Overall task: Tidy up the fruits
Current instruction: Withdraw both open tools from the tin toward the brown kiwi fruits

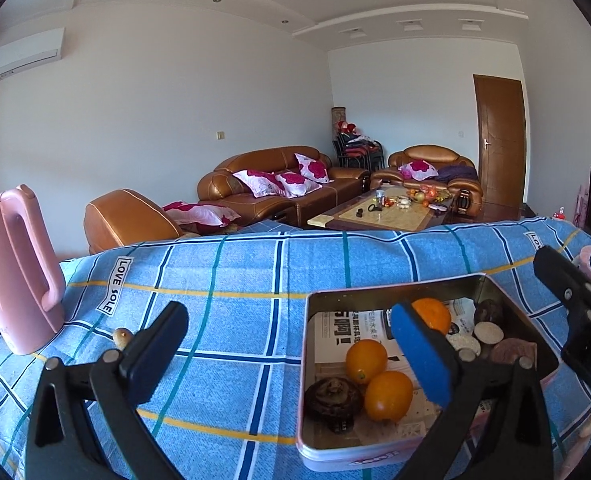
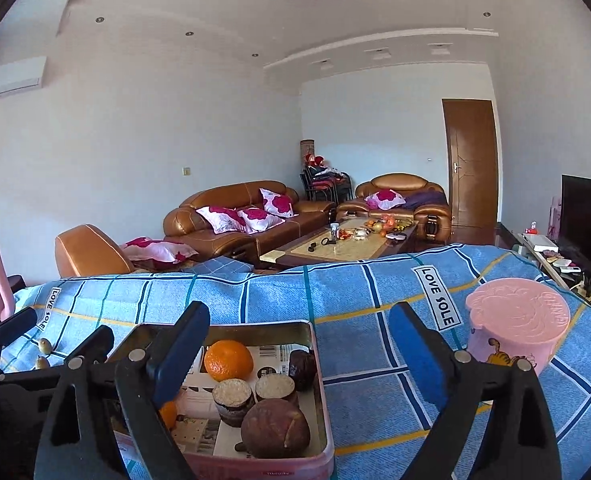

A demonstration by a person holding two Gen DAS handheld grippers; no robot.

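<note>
A pink metal tin [image 1: 391, 458] lined with newspaper sits on the blue checked cloth [image 1: 235, 288]. It holds a mandarin [image 1: 435, 314], two small oranges [image 1: 366, 360], dark brown fruits [image 1: 334, 397] and cut round pieces [image 1: 488, 333]. My left gripper [image 1: 291, 354] is open and empty, its right finger over the tin's middle. The tin also shows in the right wrist view [image 2: 327, 440] with the mandarin [image 2: 228, 360] and a brown fruit [image 2: 275, 428]. My right gripper [image 2: 301, 356] is open and empty, above the tin's right edge. Small pears [image 2: 44, 346] lie on the cloth at left.
A pink kettle [image 1: 13, 272] stands at the cloth's left end. A pink lidded cup [image 2: 517, 326] stands to the right of the tin. A small pear [image 1: 122, 336] lies near the kettle. Sofas [image 1: 271, 188] and a coffee table [image 1: 379, 212] lie beyond.
</note>
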